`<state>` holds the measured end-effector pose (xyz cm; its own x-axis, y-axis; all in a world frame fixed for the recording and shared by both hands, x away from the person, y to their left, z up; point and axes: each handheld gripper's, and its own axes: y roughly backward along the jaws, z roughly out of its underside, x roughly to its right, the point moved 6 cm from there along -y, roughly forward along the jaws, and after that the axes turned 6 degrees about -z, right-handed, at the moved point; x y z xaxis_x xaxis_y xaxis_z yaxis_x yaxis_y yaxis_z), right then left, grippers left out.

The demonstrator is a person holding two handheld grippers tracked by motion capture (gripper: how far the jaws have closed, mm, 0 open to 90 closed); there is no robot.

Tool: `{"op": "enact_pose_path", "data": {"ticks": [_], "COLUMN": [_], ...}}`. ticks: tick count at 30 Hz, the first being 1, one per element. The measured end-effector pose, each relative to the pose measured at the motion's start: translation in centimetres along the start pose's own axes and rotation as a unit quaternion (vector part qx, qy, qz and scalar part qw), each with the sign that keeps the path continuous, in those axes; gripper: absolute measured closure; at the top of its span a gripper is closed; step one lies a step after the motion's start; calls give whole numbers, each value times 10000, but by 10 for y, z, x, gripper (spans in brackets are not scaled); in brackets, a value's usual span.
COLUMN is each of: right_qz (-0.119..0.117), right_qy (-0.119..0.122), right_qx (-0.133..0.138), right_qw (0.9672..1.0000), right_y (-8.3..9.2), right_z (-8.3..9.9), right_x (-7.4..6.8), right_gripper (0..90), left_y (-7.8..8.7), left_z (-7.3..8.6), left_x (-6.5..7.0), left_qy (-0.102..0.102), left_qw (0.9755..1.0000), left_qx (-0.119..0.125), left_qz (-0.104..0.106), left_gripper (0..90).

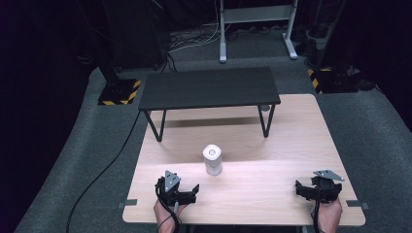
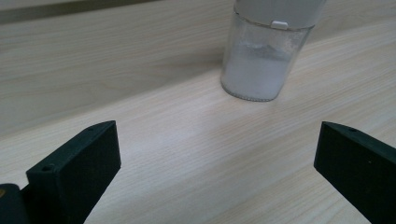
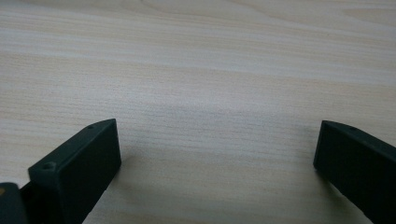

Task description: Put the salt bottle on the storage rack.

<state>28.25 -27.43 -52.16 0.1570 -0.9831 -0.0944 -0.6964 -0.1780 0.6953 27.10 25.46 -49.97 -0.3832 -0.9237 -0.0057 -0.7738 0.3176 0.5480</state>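
Left gripper point(image 1: 190, 190), lower left of the high view – jaws wide, nothing between them. Shaker jar point(image 1: 212, 159) stands upright at centre of the wooden table point(image 1: 291, 145), just up and right of that gripper; clear wall, white powder inside, white cap. Judged light, rigid, smooth – likely slippery; grip the clear body below the cap. Right gripper point(image 1: 311, 190), lower right – jaws wide, empty. Black shelf point(image 1: 209, 87) behind.

A black shelf and bare wood

A low black shelf point(image 1: 209, 88) is standing on the far half of the light wooden table point(image 1: 291, 145); a black cable point(image 1: 104, 167) is trailing across the grey carpet point(image 1: 58, 170).
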Motion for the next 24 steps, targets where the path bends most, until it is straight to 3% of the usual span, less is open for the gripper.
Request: {"op": "enact_pose_path", "data": {"ticks": [13, 19, 24], "right_qz": [0, 1, 0], "right_qy": [1, -2, 0], "right_qx": [1, -1, 0], "right_qw": [10000, 10000, 10000], "right_y": [0, 0, 0], "right_z": [0, 0, 0], "right_x": [0, 0, 0], "right_gripper": [0, 0, 0], "left_y": [-29, -47, -61], "left_z": [-14, -19, -23], "left_x": [23, 29, 31], "left_qy": [-225, -233, -271], "left_qw": [9996, 9993, 9994], "left_qx": [46, 30, -18], "left_qz": [134, 278, 237], "left_gripper": [0, 0, 0]}}
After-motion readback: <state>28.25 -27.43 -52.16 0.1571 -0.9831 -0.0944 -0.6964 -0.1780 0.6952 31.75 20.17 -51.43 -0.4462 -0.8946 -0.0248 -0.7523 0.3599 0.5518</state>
